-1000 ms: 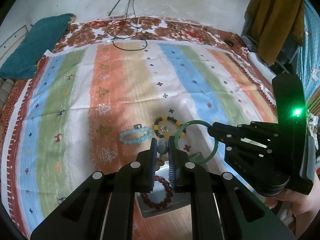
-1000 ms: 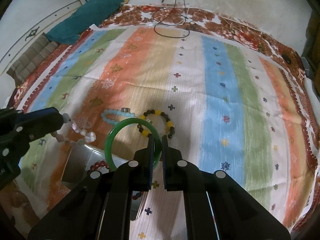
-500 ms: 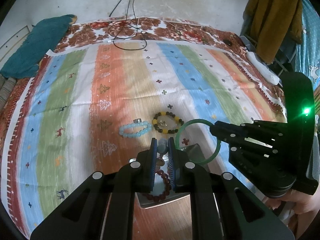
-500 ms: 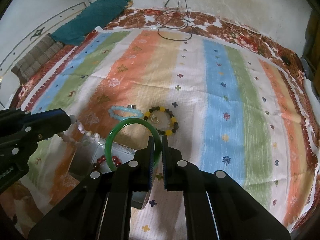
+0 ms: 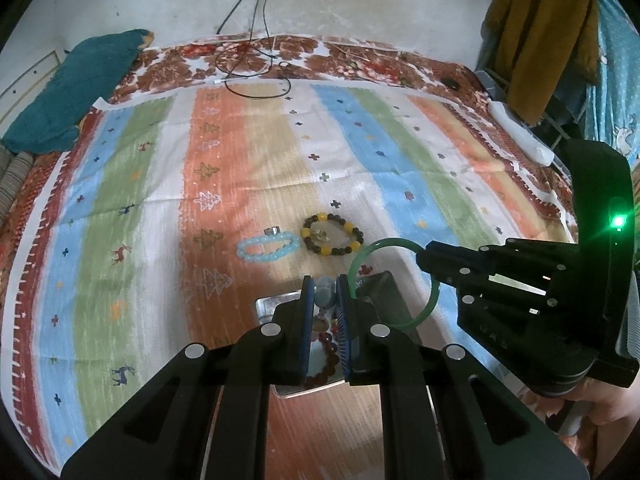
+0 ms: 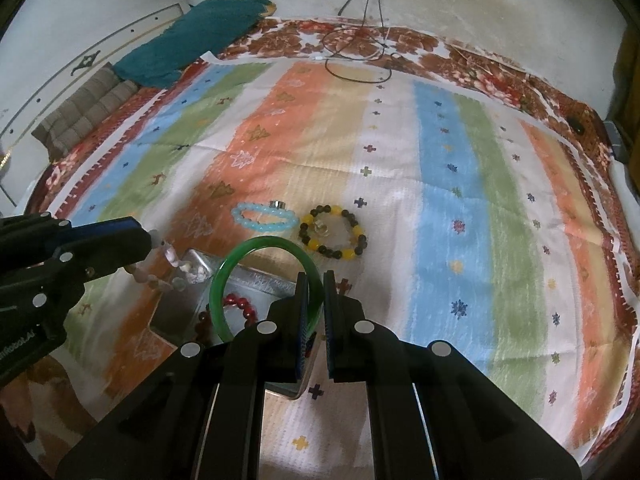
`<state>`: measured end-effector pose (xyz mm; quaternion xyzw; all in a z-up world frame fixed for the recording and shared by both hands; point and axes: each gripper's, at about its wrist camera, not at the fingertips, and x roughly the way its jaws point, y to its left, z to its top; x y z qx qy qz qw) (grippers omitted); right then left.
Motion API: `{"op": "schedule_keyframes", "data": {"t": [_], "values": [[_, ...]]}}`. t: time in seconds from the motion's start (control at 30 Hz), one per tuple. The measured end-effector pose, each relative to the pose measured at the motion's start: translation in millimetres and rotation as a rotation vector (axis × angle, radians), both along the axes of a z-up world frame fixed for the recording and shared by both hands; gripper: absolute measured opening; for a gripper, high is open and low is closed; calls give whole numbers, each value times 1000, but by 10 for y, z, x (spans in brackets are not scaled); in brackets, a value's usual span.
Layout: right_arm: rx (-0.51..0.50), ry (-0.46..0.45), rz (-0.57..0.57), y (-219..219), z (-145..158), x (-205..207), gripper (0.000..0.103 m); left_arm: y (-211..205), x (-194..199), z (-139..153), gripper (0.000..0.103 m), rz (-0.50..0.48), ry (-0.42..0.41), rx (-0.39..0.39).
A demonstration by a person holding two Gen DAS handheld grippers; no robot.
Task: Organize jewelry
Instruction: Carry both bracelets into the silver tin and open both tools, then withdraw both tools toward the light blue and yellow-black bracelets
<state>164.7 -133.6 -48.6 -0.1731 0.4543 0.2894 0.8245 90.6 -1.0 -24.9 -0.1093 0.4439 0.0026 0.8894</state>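
My left gripper (image 5: 324, 292) is shut on a pale pink-and-white bead bracelet (image 6: 170, 266) that dangles over the metal tray (image 6: 264, 278). My right gripper (image 6: 316, 284) is shut on a green bangle (image 6: 240, 254), held upright above the tray; the bangle also shows in the left wrist view (image 5: 362, 254). A dark red bead bracelet (image 6: 240, 306) lies in the tray. A light blue bead bracelet (image 5: 266, 246) and a yellow-and-dark bead bracelet (image 5: 332, 234) lie on the striped cloth just beyond the tray.
The striped cloth (image 5: 400, 184) covers a bed. A teal pillow (image 5: 68, 92) lies at the far left. Black cables (image 5: 256, 76) lie at the far edge. A mustard garment (image 5: 544, 28) hangs at the right.
Both grippers have drawn back toward me and now hang over the tray, each still holding its bracelet. The jewelry on the cloth has not moved.
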Motion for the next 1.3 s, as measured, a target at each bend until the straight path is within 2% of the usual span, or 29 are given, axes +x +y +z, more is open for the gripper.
{"op": "schedule_keyframes", "data": {"t": [0.27, 0.4, 0.47, 0.6, 0.83, 1.1, 1.3], "values": [[16, 32, 11, 13, -31, -51, 8, -13, -27, -28, 11, -5, 16, -13], [20, 52, -26, -8, -49, 26, 11, 26, -49, -67, 28, 23, 36, -10], [20, 59, -41, -28, -53, 54, 11, 60, -44, -78, 30, 38, 41, -8], [18, 73, -73, -79, -73, 112, 28, 141, -11, -89, 39, 72, 50, -11], [17, 82, -91, -73, -84, 165, 33, 230, 50, -129, 49, 107, 67, 5], [0, 82, -106, -76, -115, 251, 47, 315, 96, -153, 64, 141, 74, 15], [-10, 89, -110, -56, -143, 320, 54, 351, 164, -193, 69, 152, 90, 21]]}}
